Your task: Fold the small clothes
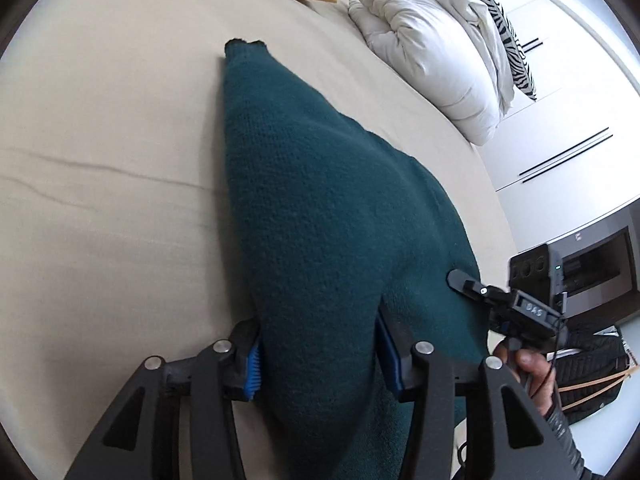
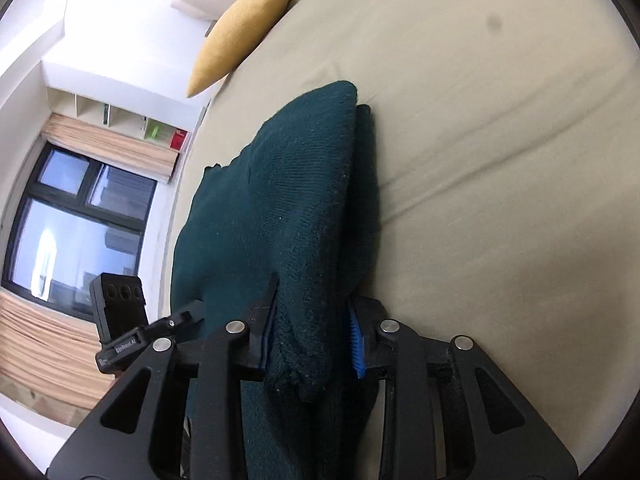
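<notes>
Both the left gripper [image 1: 318, 356] and the right gripper [image 2: 310, 340] have their jaws clamped on a bunched dark teal knitted garment [image 1: 320, 200], which stretches forward from them over the beige bed sheet [image 1: 100, 160].

You have one teal knit garment [image 1: 320, 208] on the bed sheet [image 1: 112, 160], two grippers, one yellow cushion [image 2: 240, 32], and one white duvet [image 1: 432, 48] beside one zebra-striped pillow [image 1: 500, 20].

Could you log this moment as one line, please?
left tool: shut on green knit | right tool: shut on green knit | bed: beneath
</notes>
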`<state>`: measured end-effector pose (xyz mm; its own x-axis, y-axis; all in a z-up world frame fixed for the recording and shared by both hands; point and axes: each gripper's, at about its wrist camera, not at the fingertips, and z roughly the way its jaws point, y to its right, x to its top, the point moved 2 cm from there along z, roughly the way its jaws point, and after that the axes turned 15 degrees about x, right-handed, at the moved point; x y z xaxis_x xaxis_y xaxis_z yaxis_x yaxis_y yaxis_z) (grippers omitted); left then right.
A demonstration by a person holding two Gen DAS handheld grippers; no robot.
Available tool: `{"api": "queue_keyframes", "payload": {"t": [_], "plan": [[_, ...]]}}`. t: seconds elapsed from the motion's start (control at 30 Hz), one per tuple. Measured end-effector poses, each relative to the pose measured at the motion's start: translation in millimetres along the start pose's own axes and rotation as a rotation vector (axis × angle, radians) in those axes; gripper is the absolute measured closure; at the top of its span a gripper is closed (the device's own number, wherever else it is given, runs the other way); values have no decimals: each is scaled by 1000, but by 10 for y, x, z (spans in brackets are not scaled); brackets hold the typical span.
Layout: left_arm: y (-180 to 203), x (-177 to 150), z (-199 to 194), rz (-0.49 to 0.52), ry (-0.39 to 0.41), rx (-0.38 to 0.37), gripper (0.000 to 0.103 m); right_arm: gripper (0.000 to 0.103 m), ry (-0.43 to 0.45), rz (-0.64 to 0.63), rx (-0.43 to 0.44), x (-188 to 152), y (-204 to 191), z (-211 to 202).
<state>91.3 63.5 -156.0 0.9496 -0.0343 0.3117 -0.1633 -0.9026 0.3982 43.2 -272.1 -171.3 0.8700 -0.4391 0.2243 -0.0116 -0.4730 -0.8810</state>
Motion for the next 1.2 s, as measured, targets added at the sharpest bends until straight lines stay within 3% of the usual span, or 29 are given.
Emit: {"api": "queue_keyframes", "payload": {"t": [0.07,0.13,0.23,0.27,0.37,0.47,0.57,0.6,0.67,0.7,0.77,0.8,0.87,0.93,1.0,1.1,1.13,1.2], "plan": [[38,9,-89,2,17,34,51,66,2,-23,-50,16,-95,-44],[106,37,-250,14,70,117,51,64,47,-46,-107,81,-182,-232],[186,74,-592,24,191,234,51,64,133,-49,-147,189,-282,-539],[296,94,-706,39,231,201,51,64,142,-52,-122,239,-296,-602],[606,161,-709,128,250,70,45,64,98,-101,33,278,-603,-490],[638,340,-310,106,179,95,44,64,18,-118,76,341,-681,-209],[485,417,-15,59,128,93,50,66,-39,-15,52,523,-359,188],[418,381,-12,67,141,81,50,67,-25,13,22,578,-227,239],[382,356,-7,84,158,65,50,83,28,99,88,678,44,205],[350,353,-8,77,164,38,51,87,52,132,116,711,132,164],[213,354,-8,14,167,-37,54,82,135,170,147,736,278,-52],[147,347,-14,-18,166,-60,57,82,169,167,111,718,292,-169],[99,328,-67,-66,169,-88,58,77,201,124,40,606,222,-422],[104,225,-229,-59,190,-58,58,77,178,88,83,398,77,-574],[204,91,-446,-25,227,-37,52,77,137,23,180,157,-166,-672],[274,-162,-670,0,265,-46,43,69,48,-49,270,-208,-453,-567],[298,-221,-679,5,264,-43,43,63,23,-53,272,-288,-493,-513],[264,-390,-723,-9,262,-44,43,62,-4,-25,209,-375,-341,-347]]}}
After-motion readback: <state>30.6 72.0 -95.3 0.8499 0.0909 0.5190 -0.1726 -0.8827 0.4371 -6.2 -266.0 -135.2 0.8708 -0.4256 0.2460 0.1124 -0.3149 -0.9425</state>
